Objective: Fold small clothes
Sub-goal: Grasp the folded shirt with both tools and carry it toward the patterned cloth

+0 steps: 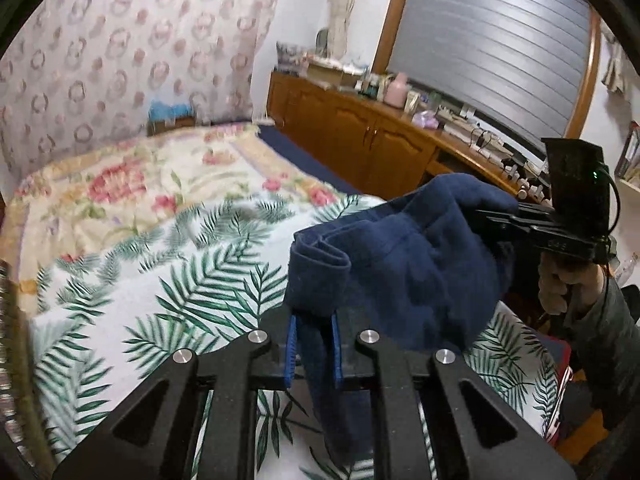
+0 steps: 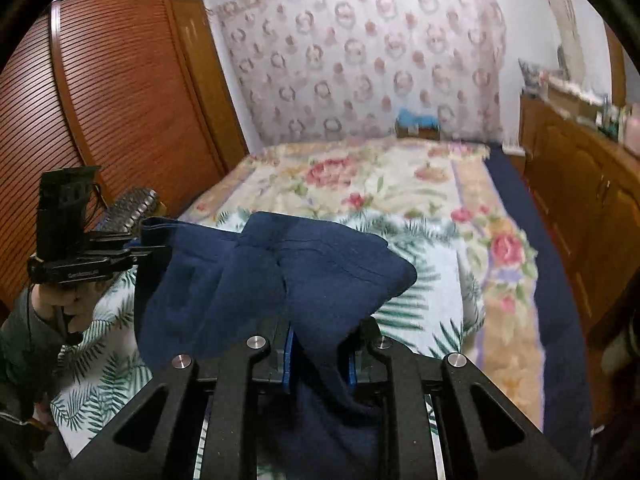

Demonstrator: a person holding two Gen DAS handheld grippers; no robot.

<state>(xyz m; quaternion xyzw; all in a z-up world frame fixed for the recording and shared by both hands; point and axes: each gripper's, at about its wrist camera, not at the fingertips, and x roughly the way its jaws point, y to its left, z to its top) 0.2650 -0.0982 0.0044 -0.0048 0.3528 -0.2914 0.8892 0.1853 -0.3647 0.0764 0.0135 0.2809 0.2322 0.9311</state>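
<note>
You are mid-lift, by the look of it: the navy garment (image 1: 404, 264) hangs in the air between your two tools, above the bed (image 1: 120, 280), and no fold has been laid down yet. Judging from how it sags in loose bunches, the next move calls for drawing the two grips apart to take out the slack, then lowering the cloth flat onto the leaf-print sheet (image 1: 192, 296) before you bring one edge over the other. The fabric looks soft and thick, so it may slump or double up if you set it down too fast.

The bed fills most of both views. A floral blanket (image 2: 360, 184) covers its far half, and the leaf-print sheet lies over the near half, under the garment. Behind the bed stands a wall hung with patterned fabric (image 2: 360, 60). A louvred wooden wardrobe (image 2: 100, 92) stands on one side of the bed, and a long wooden cabinet (image 1: 360, 136) cluttered with small items runs along the other, under a window with a grey shutter (image 1: 492, 40).

Your left gripper (image 1: 314, 350) has its blue pads pressed onto a rolled hem of the garment. Your right gripper (image 2: 320, 356) likewise pinches a bunch of the navy cloth between its blue pads.
</note>
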